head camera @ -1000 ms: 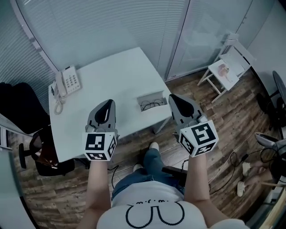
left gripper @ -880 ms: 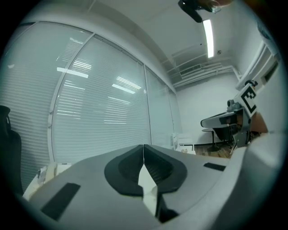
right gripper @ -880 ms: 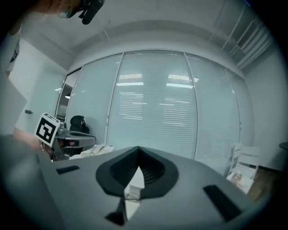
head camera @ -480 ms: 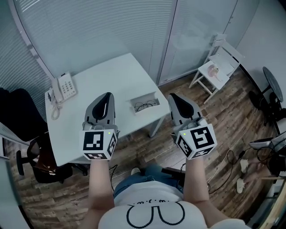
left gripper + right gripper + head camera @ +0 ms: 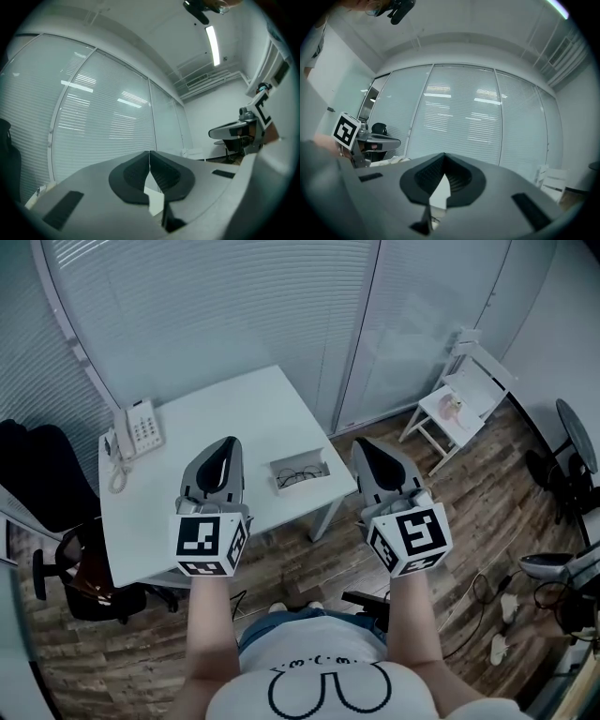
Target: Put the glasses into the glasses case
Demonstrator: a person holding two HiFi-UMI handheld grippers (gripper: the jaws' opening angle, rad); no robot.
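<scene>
Dark thin-framed glasses (image 5: 301, 474) lie inside an open white glasses case (image 5: 323, 465) near the right edge of a white table (image 5: 216, 409). Both grippers hang in the air well above and nearer than the table, and neither touches anything. My left gripper (image 5: 225, 442) is left of the case and my right gripper (image 5: 365, 445) is right of it. Each has its jaws together and empty. The left gripper view shows its closed tips (image 5: 149, 154) against the blinds. The right gripper view shows the same (image 5: 443, 157), with a sliver of table below.
A white desk phone (image 5: 139, 426) sits at the table's left end. A black office chair (image 5: 47, 484) stands left of the table. A small white chair (image 5: 459, 395) stands at the right on the wooden floor. Glass walls with blinds (image 5: 234, 306) run behind the table.
Both grippers have risen with their jaws still together. The table and case now look smaller and farther below. The person's legs have dropped out of sight.
</scene>
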